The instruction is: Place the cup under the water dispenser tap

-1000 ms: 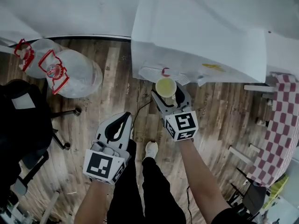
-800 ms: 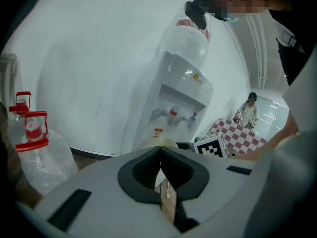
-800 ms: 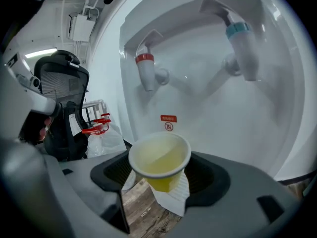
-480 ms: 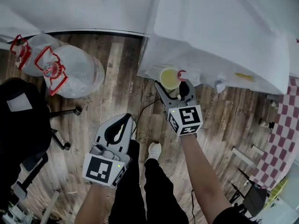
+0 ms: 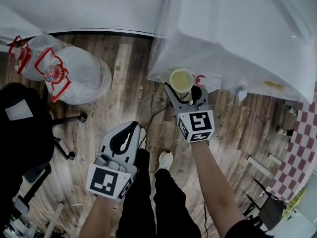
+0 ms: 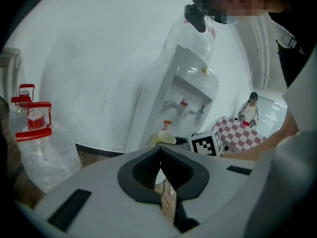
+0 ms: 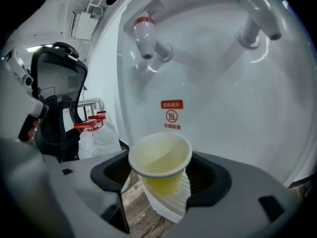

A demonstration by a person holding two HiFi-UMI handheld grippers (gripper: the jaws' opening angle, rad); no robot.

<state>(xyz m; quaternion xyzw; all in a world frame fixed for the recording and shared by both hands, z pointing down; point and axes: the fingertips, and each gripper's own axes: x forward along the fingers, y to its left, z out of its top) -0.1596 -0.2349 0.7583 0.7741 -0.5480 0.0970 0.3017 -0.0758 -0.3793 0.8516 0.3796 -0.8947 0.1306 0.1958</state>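
Observation:
A yellow paper cup (image 5: 181, 80) stands upright between the jaws of my right gripper (image 5: 185, 89), which is shut on it. The cup (image 7: 161, 163) is close to the front of the white water dispenser (image 5: 233, 33). In the right gripper view it is lower than the red tap (image 7: 146, 36) and slightly to its right; the blue tap (image 7: 257, 6) is farther right. A white ribbed drip tray (image 7: 168, 205) shows just under the cup. My left gripper (image 5: 129, 129) hangs low over the wooden floor, shut and empty, its jaws (image 6: 161, 182) pressed together.
Two large clear water bottles (image 5: 74, 76) with red handles lie on the floor at the left. A black office chair (image 5: 25, 128) stands at the far left. A red-checked cloth (image 5: 307, 133) hangs at the right edge. The person's legs and a shoe (image 5: 162, 158) are below the grippers.
My right gripper has carried the cup forward to the dispenser's front, near the red tap. The left gripper has stayed where it was.

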